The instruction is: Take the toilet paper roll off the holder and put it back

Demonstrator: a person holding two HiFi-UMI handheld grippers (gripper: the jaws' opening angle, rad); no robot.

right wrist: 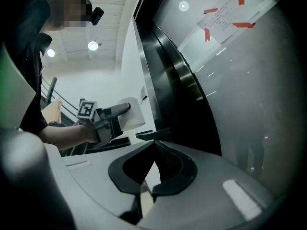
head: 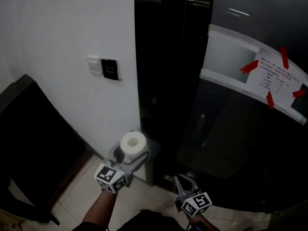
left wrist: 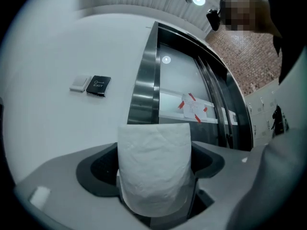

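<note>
The left tool (head: 129,156) is held forward, clamped on the toilet paper roll (left wrist: 154,169), its axis set toward 12 o'clock; the right tool (right wrist: 154,146) is closed, empty.

Steep head view; roll (head: 133,145) in all

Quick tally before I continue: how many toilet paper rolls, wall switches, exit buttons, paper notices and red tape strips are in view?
Toilet paper roll: 1
White wall switch: 1
Black exit button: 1
Paper notice: 1
Red tape strips: 4
Total: 8
</note>
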